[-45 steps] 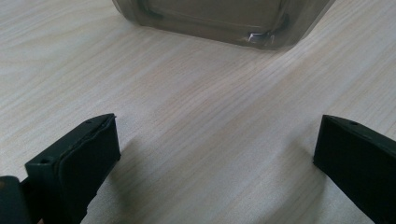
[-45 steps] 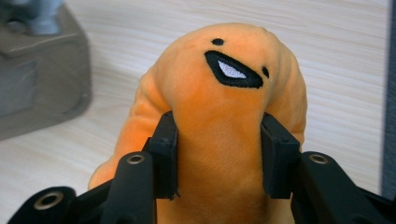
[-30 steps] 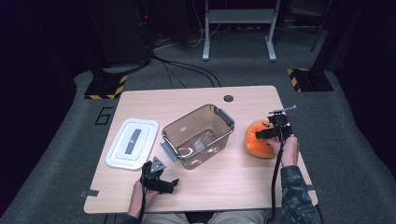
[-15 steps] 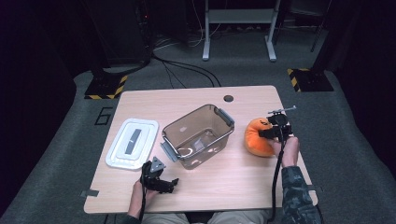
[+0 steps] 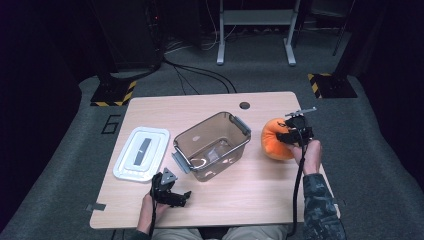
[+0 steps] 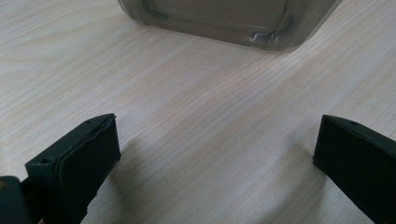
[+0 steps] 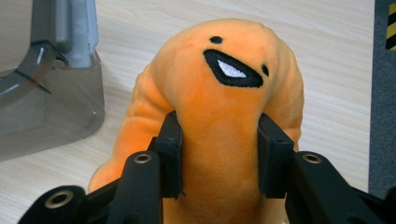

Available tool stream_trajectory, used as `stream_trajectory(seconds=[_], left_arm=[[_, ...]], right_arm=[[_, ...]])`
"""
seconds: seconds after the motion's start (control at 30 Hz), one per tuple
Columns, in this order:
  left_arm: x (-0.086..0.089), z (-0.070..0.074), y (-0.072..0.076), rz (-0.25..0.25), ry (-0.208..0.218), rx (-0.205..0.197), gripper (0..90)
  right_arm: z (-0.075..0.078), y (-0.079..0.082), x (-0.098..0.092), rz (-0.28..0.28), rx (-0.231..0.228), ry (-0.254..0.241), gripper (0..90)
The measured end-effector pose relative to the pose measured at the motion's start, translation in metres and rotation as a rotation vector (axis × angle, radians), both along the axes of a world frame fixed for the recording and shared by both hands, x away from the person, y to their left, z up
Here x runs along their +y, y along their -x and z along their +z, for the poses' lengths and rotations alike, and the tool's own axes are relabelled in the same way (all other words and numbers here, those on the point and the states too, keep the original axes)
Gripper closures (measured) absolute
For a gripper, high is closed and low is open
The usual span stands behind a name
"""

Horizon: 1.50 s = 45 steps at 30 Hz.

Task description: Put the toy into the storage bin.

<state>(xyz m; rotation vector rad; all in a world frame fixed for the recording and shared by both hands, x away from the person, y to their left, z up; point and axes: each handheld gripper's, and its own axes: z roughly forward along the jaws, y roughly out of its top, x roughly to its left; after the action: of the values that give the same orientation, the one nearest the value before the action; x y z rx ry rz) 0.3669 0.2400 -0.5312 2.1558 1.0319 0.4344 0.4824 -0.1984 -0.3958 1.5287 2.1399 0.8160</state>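
An orange plush toy [image 5: 274, 138] with a stitched black mouth lies at the table's right side, beside the clear plastic bin [image 5: 212, 144]. My right gripper [image 5: 290, 134] is shut on the plush toy [image 7: 224, 121]; both black pads [image 7: 170, 154] press into its soft body. The bin [image 7: 46, 84] sits just left of the toy, a small gap apart. My left gripper [image 5: 175, 192] rests low near the table's front edge, open, with bare wood between its fingers [image 6: 79, 163]. The bin's base [image 6: 229, 21] lies ahead of it.
A white lid [image 5: 142, 152] lies flat on the wooden table [image 5: 250, 195] left of the bin. A round cable hole [image 5: 244, 105] sits near the far edge. Dark carpet, cables and stand feet surround the table.
The right gripper and the plush toy have shifted slightly left, closer to the bin. The left gripper has stayed in place.
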Motion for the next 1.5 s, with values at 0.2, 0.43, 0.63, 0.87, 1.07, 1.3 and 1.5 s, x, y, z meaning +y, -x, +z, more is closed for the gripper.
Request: stream_trajectory(seconds=[0.2, 0.43, 0.63, 0.87, 1.07, 1.3, 1.5], left_arm=[[0.000, 0.000, 0.000, 0.000, 0.000, 0.000, 0.2], [0.000, 0.000, 0.000, 0.000, 0.000, 0.000, 0.2], [0.000, 0.000, 0.000, 0.000, 0.000, 0.000, 0.2], [0.000, 0.000, 0.000, -0.002, -0.004, -0.002, 0.2], [0.000, 0.000, 0.000, -0.002, -0.004, -0.002, 0.2], [0.000, 0.000, 0.000, -0.003, -0.004, -0.002, 0.2], [0.000, 0.000, 0.000, -0.002, -0.004, -0.002, 0.2]], right_arm=[[0.013, -0.001, 0.000, 0.028, -0.030, 0.014, 60.0], [0.027, -0.001, 0.001, 0.039, -0.058, 0.031, 60.8], [0.035, 0.000, 0.001, 0.050, -0.075, 0.031, 61.4], [0.047, 0.001, 0.001, 0.056, -0.100, 0.034, 62.2], [0.052, 0.001, 0.001, 0.065, -0.110, 0.031, 62.2], [0.063, 0.002, 0.003, 0.090, -0.129, 0.031, 62.2], [0.074, 0.002, 0.008, 0.115, -0.140, 0.046, 62.3]])
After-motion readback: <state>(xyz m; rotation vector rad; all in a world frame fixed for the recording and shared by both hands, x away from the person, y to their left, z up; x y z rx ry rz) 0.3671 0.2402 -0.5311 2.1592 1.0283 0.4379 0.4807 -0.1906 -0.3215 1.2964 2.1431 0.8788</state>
